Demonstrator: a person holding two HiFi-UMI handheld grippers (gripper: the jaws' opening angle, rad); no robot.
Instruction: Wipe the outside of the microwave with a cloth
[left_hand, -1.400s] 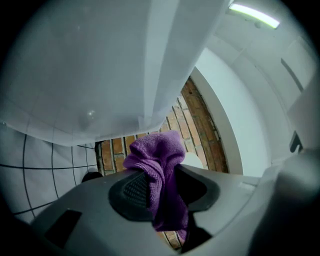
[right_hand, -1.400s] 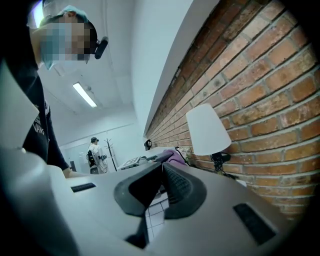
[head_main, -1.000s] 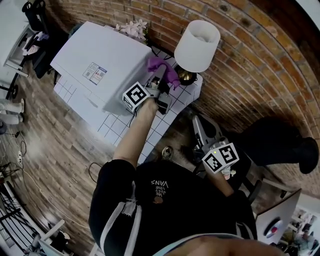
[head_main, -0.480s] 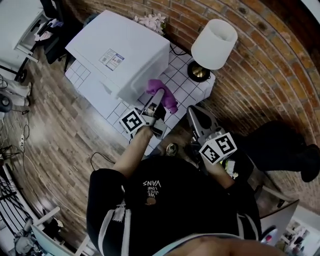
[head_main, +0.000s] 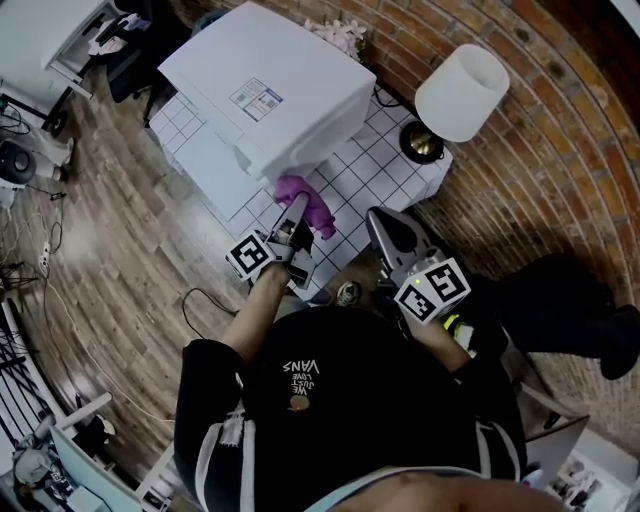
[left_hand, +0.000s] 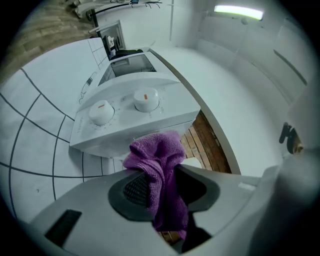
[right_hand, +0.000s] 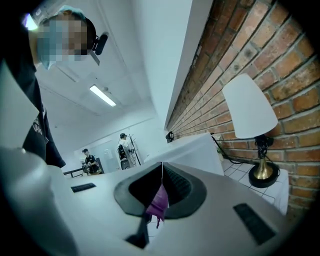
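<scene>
Cloth (left_hand: 160, 165) first: it's a purple microfibre one, clamped between the left gripper (left_hand: 161, 186) jaws. They're closed down onto the fabric, with a bunched wad sticking out past the tips and a tail hanging back behind the pads. Just ahead of those jaws is the white microwave (left_hand: 135, 117), and the wad sits right at the bottom edge of its control panel. I honestly can't tell if it's touching. Two round dials (left_hand: 102, 111) sit further ahead of the tips, up and to the left.

From the head view, the left gripper (head_main: 296, 208) has the cloth (head_main: 312, 200) at the near corner of the microwave (head_main: 270, 90), over the white tiled table (head_main: 385, 165).

Right gripper (right_hand: 161, 186) jaws are pressed together to a thin seam, gripping nothing, with a sliver of purple showing below the seam. It (head_main: 383, 228) is well off the microwave. A white-shade lamp (right_hand: 248, 107) stands ahead and to the right of its jaws, by the brick wall (right_hand: 280, 45).
</scene>
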